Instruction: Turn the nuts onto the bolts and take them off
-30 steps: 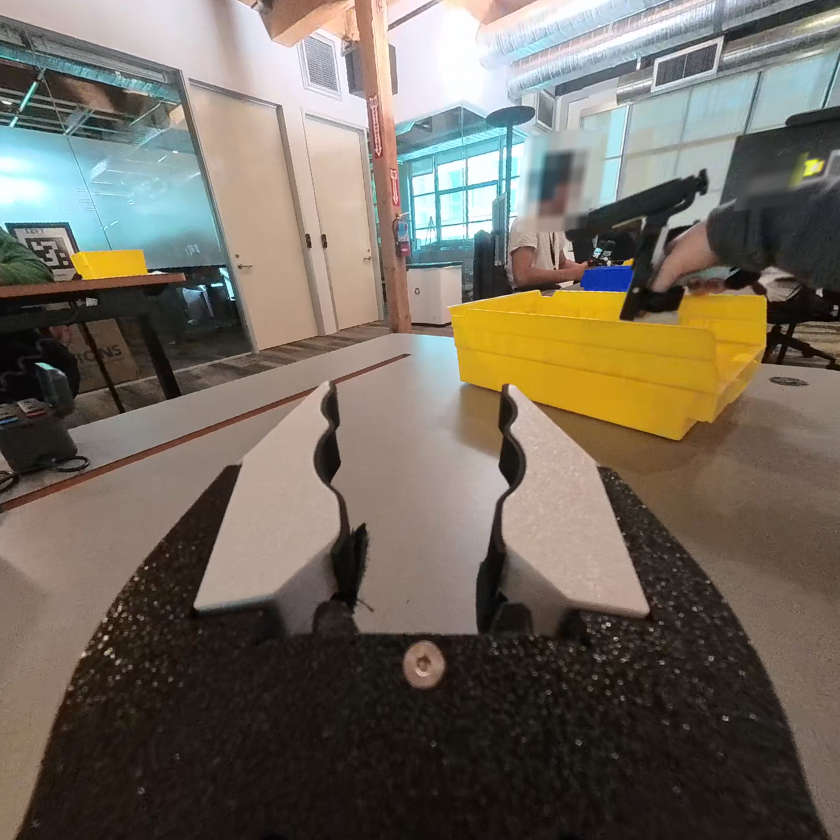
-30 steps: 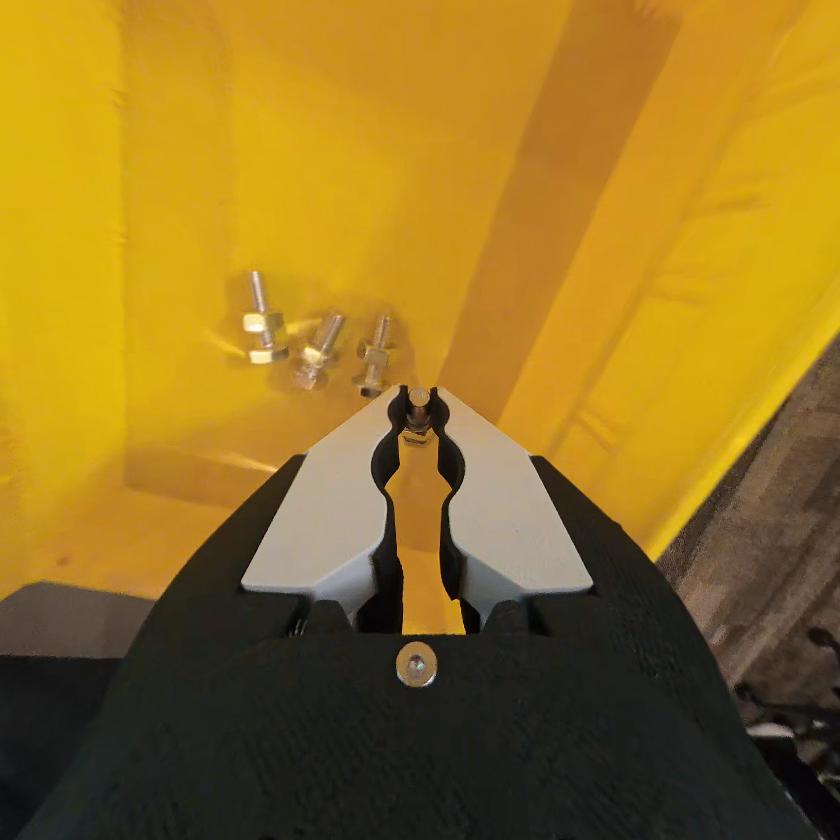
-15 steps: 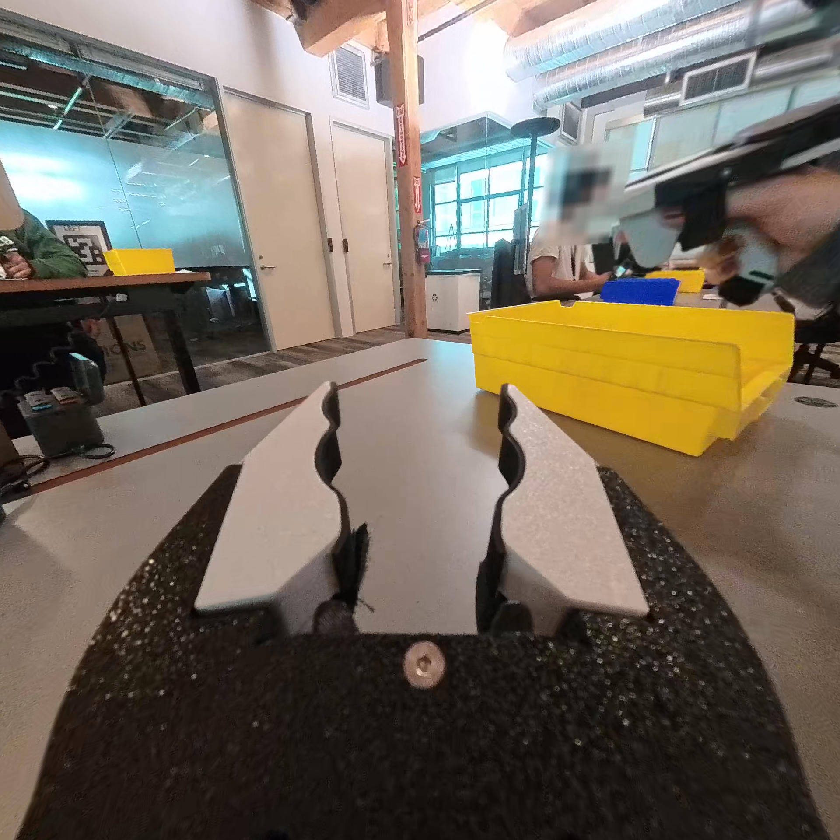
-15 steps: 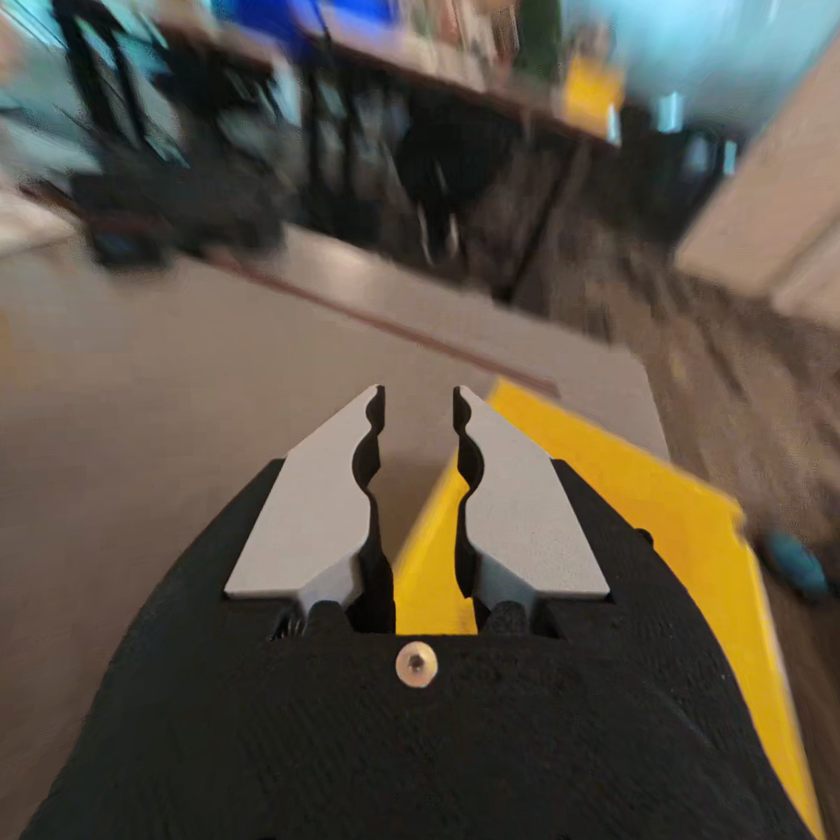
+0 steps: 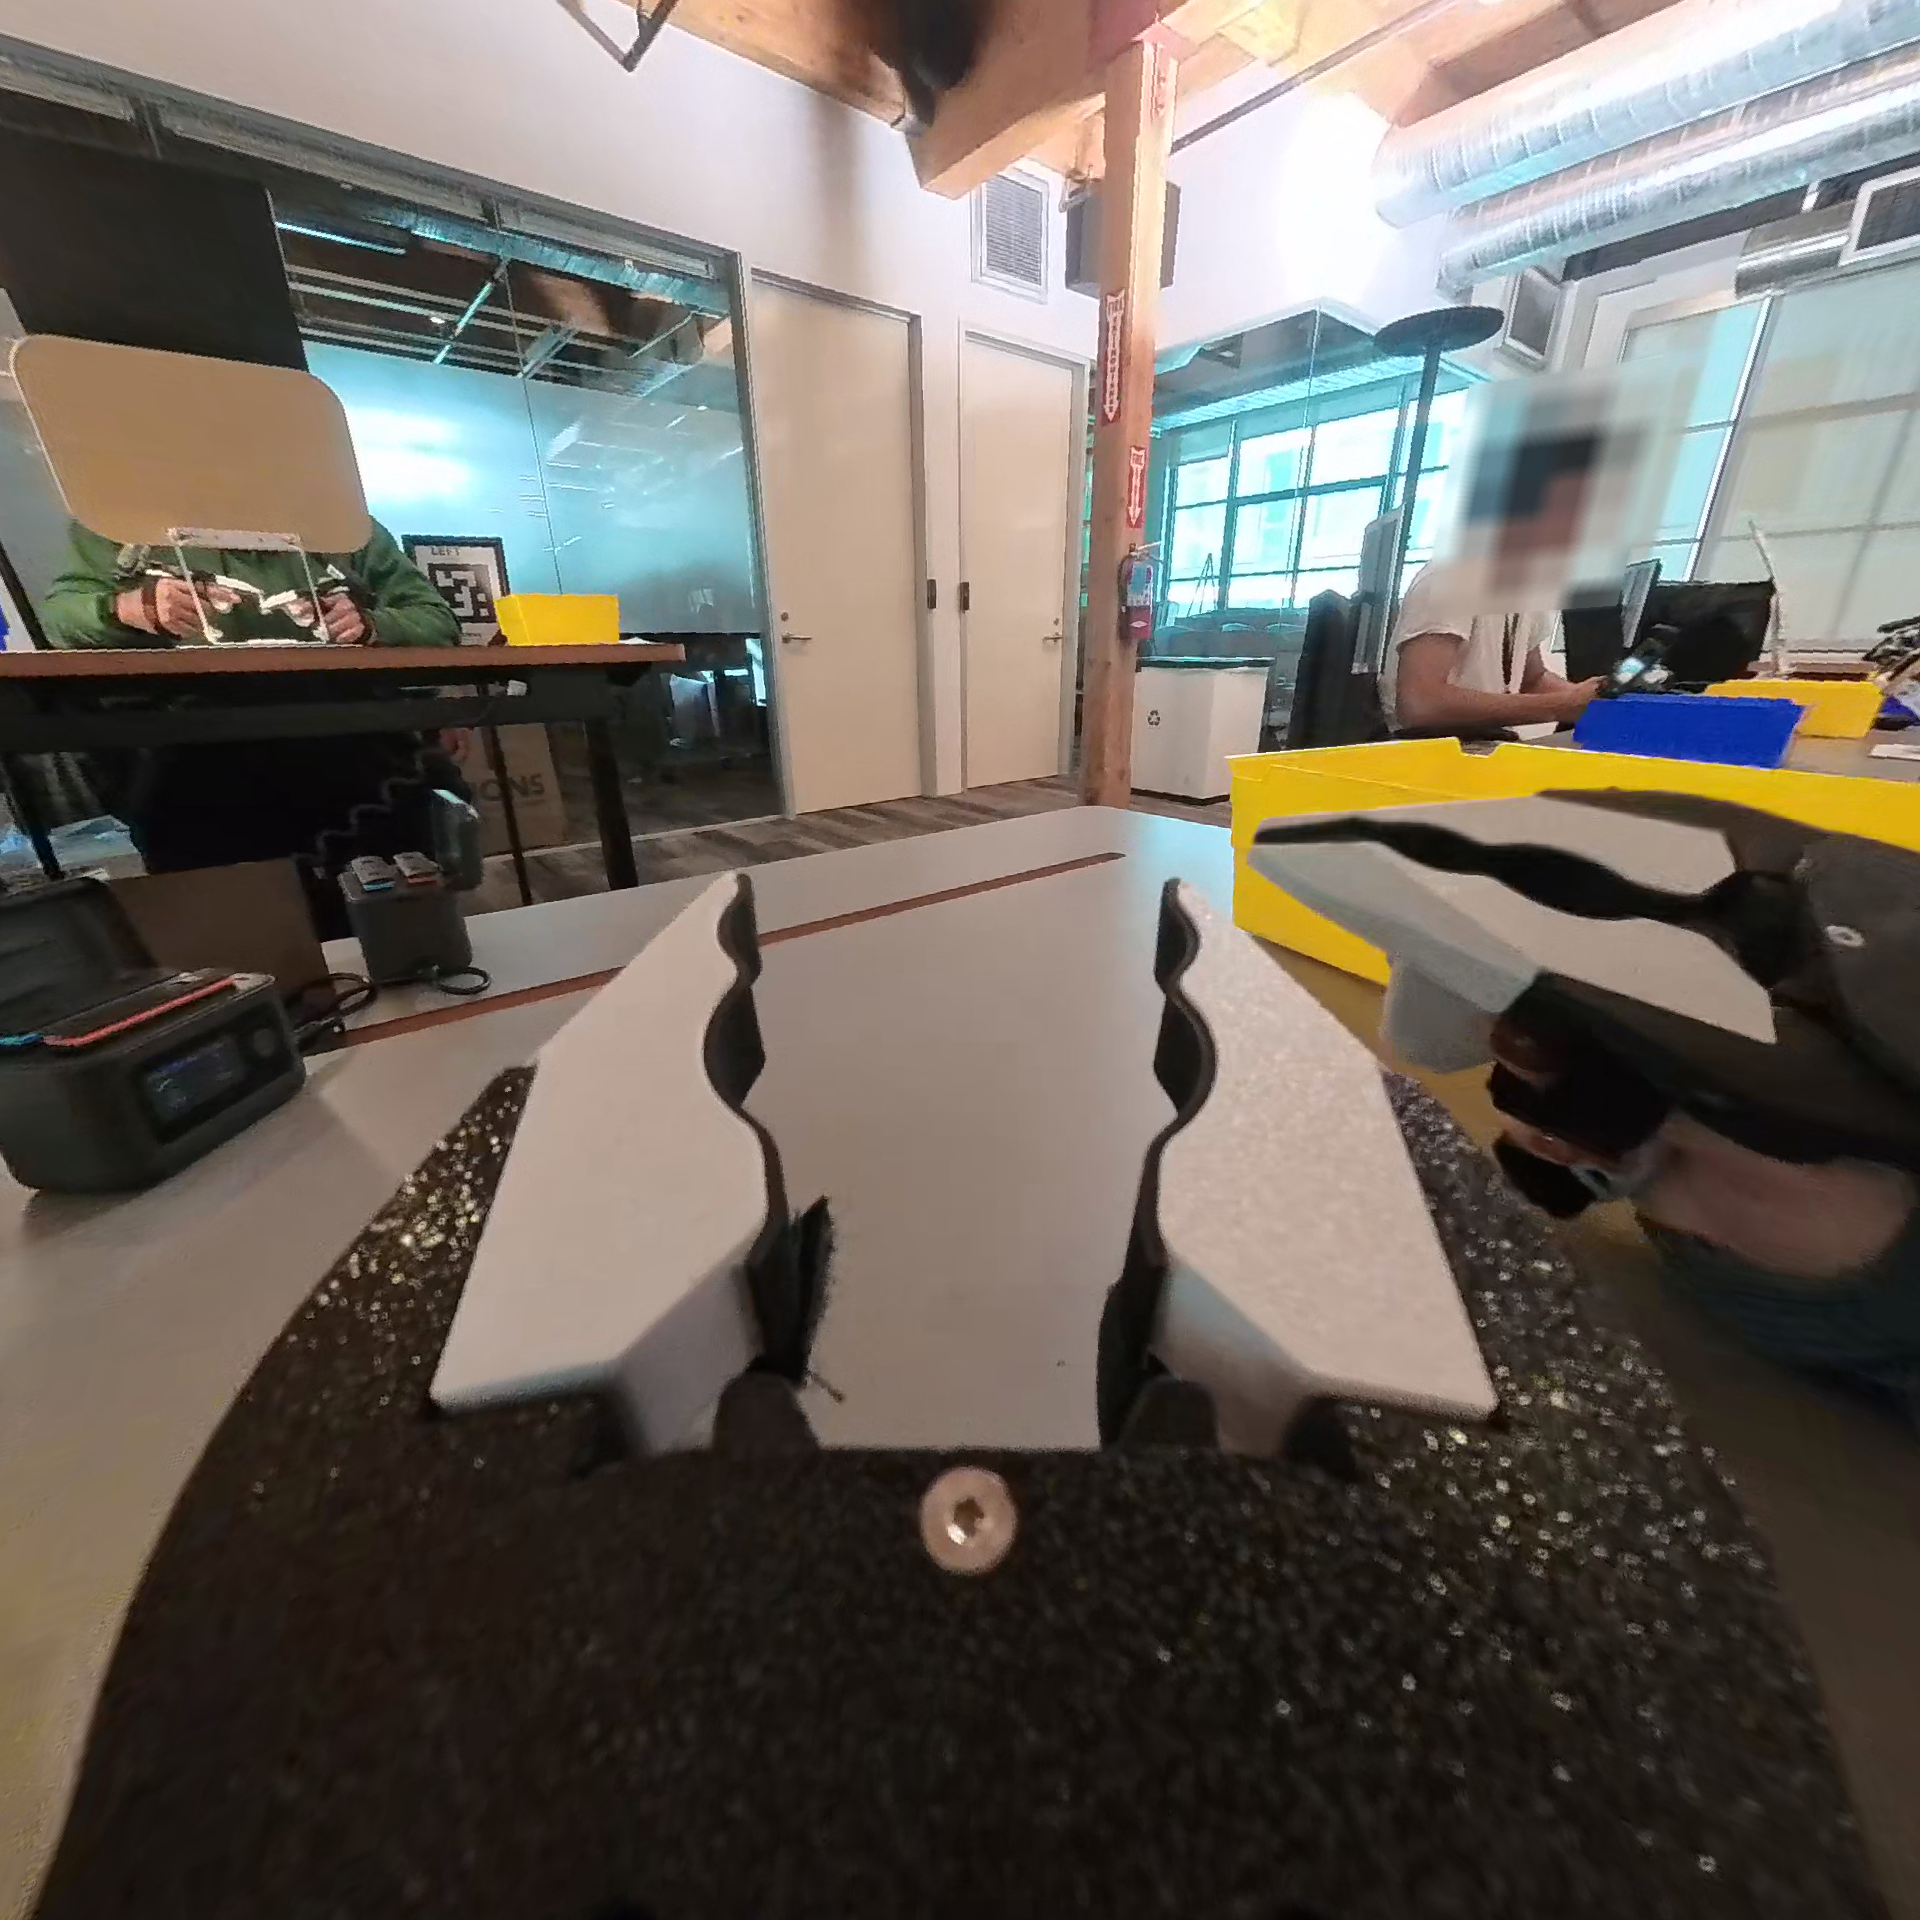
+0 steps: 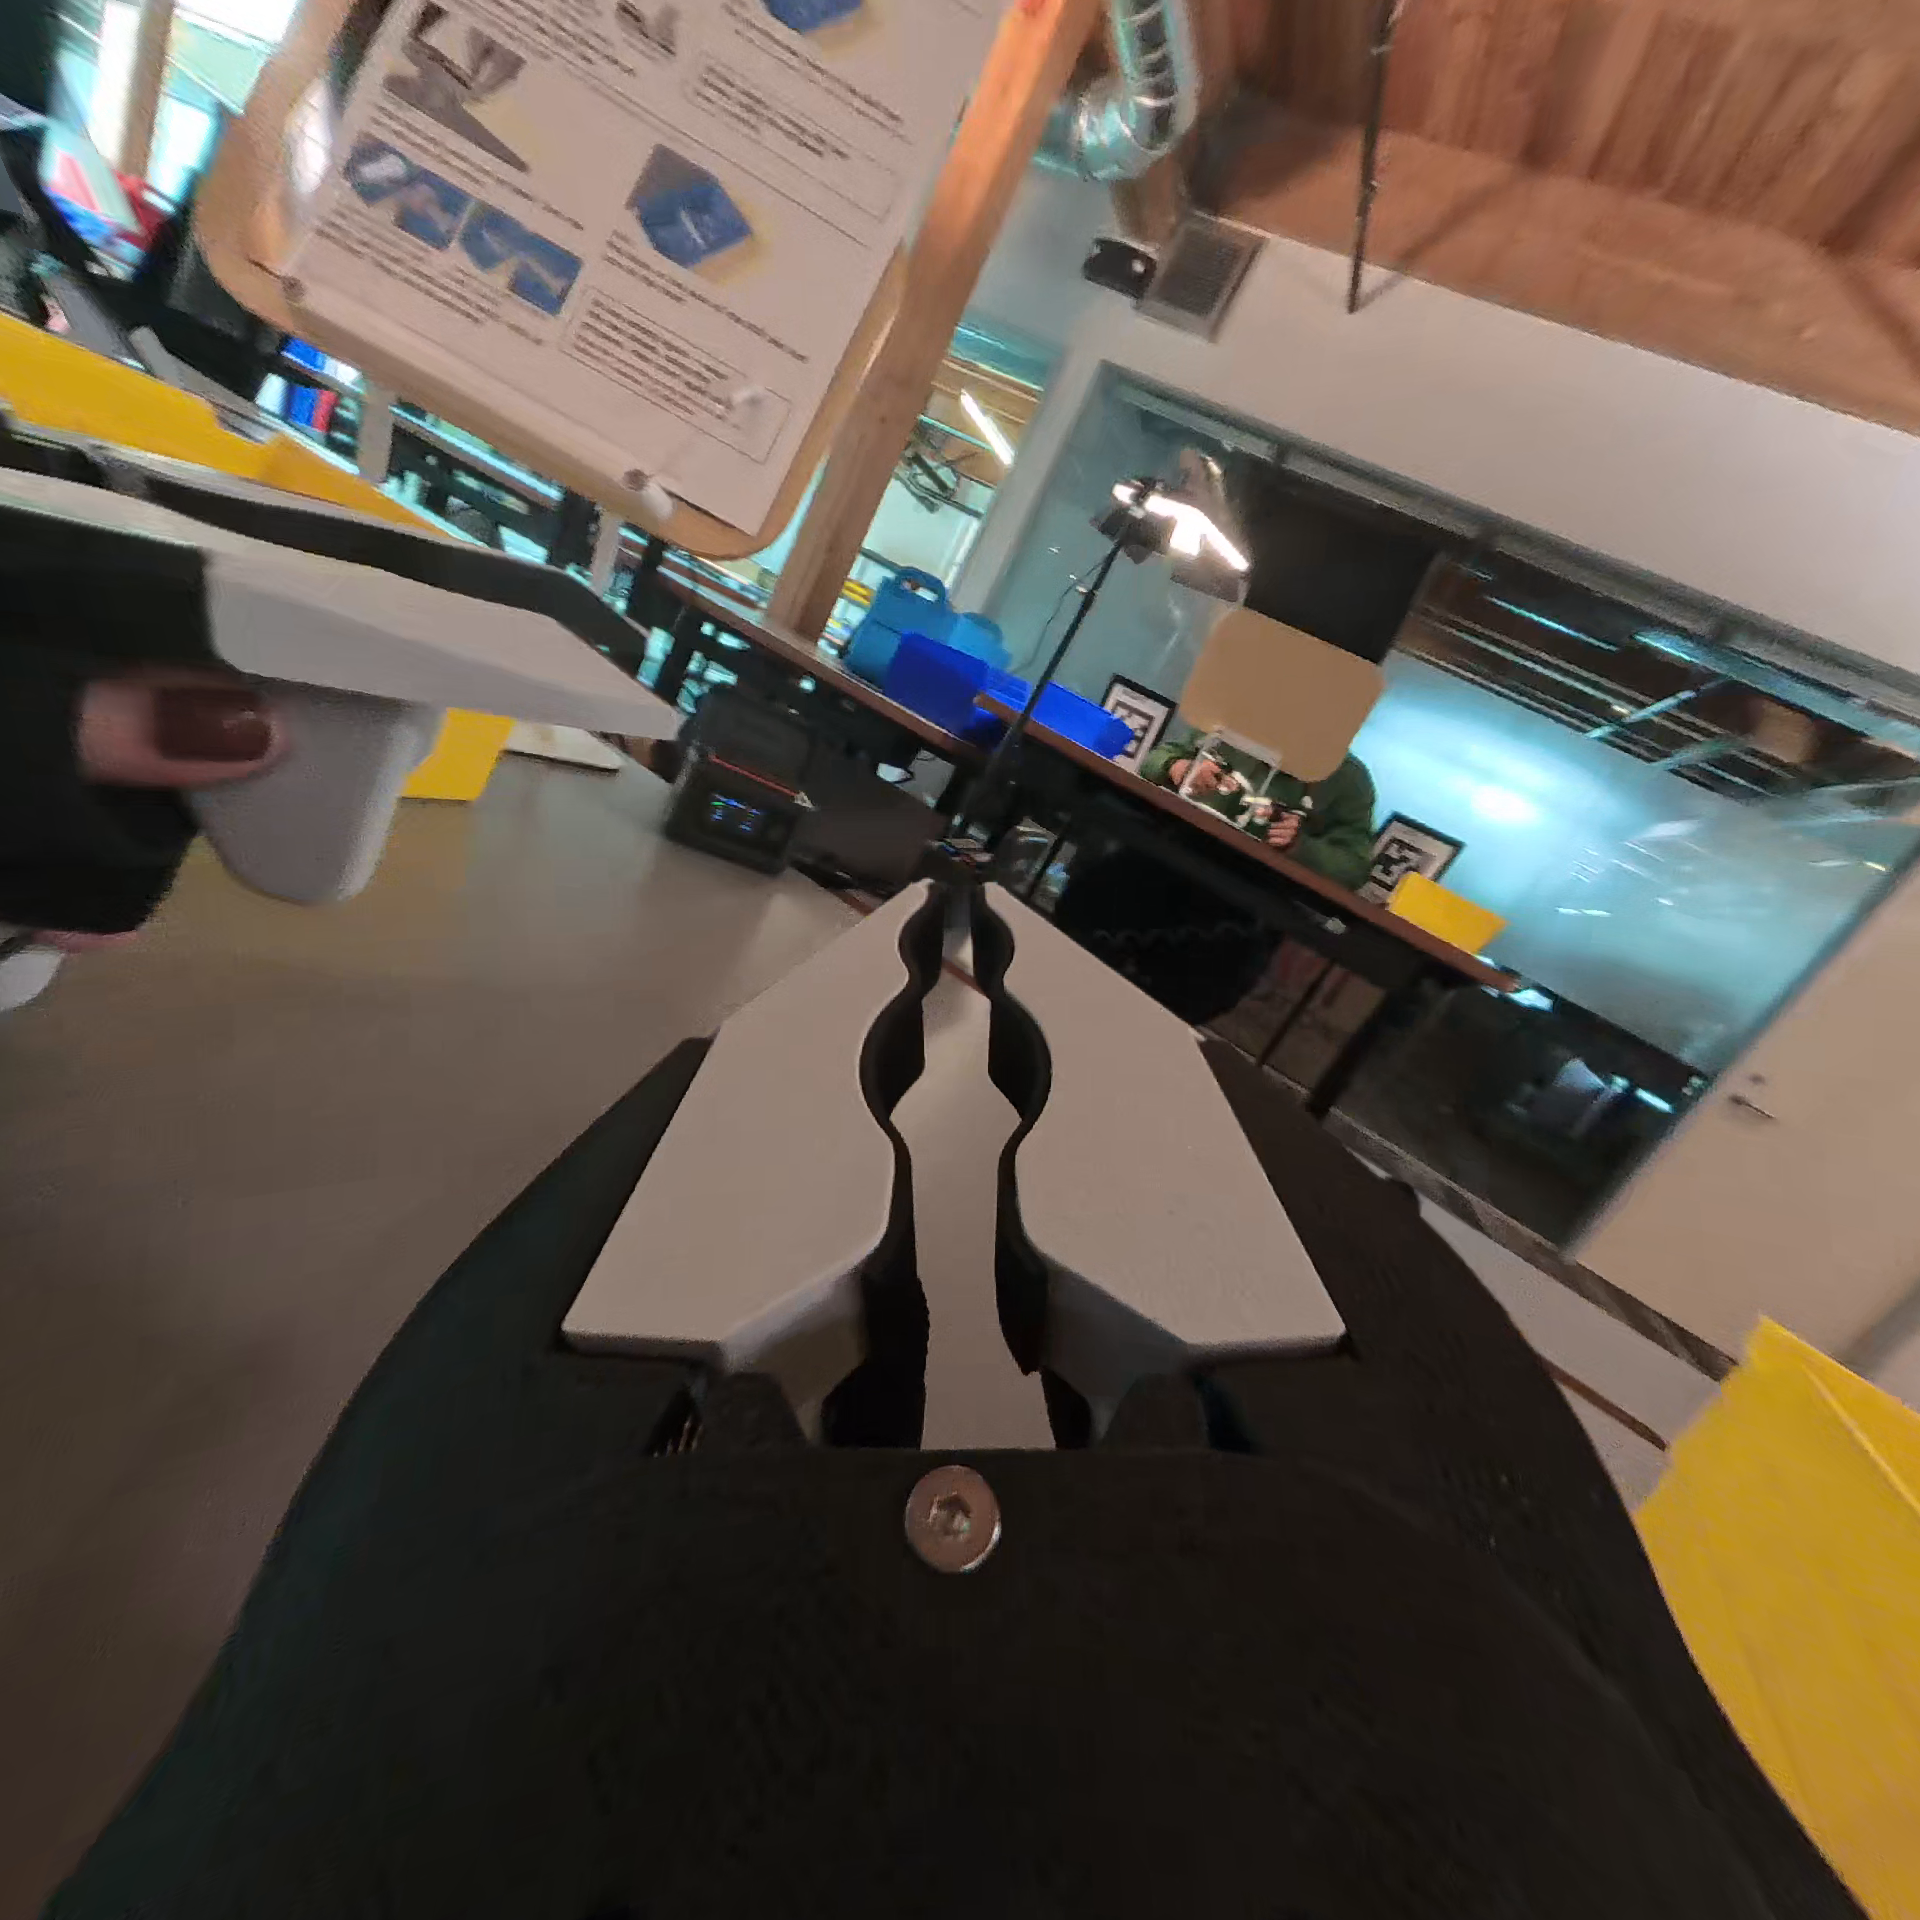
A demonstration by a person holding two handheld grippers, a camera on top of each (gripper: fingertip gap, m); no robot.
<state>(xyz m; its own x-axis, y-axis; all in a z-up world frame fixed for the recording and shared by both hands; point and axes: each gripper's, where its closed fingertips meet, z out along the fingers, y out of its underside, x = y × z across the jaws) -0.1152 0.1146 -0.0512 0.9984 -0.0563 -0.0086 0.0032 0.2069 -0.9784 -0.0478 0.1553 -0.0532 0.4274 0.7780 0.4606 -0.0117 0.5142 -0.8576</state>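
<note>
My left gripper is open and empty, low over the grey table. My right gripper has its fingers nearly together, and I see nothing between the tips. In the left wrist view it hovers just right of my left gripper, pointing left, in front of the yellow bin. The bin's corner also shows in the right wrist view. In that view my left gripper is at the upper left, held by a hand. No bolts or nuts are in view.
A black box with a small screen sits at the table's left and shows in the right wrist view. A small grey device stands behind it. A printed sign board stands nearby. People sit at other tables with a blue bin.
My right gripper let go of the bolt with its nut, came out of the yellow bin, swung over beside my left gripper and closed. My left gripper stayed open and tilted up slightly.
</note>
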